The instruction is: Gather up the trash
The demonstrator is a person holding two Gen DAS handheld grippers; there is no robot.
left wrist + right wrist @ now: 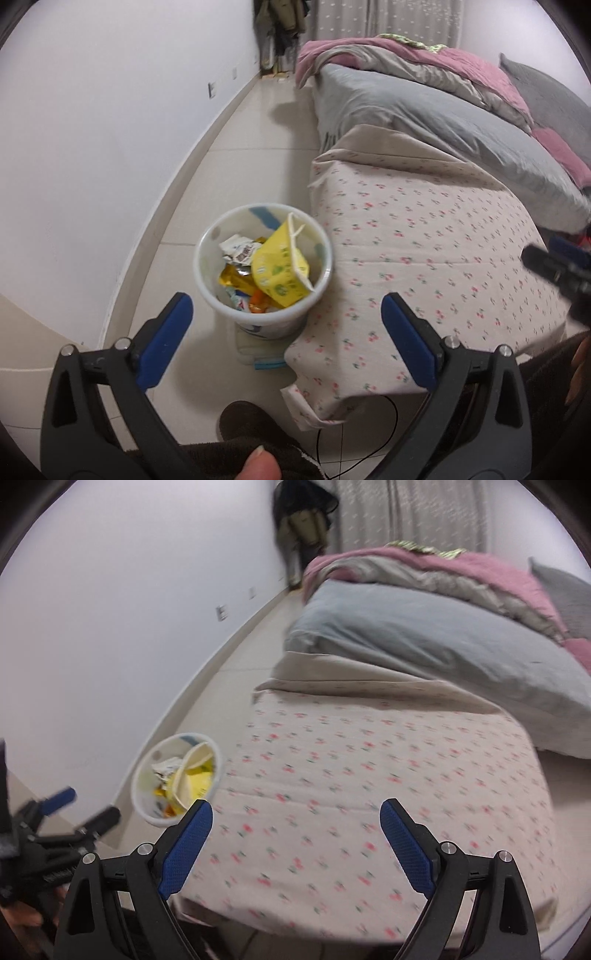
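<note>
Beside the floral bedsheet (424, 258), the white bin (264, 266) is seen on the floor holding a yellow paper bag (280, 264) and wrappers, both the left gripper (286, 314) and right gripper (295, 821) are held apart and empty, so depositing is judged complete and locating further trash is required next.

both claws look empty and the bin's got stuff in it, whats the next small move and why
Probably sweep the right claw across the floral sheet to look for leftover trash. Both it and the left claw are open and empty, the white bin holds wrappers, and no trash shows on the sheet.
</note>
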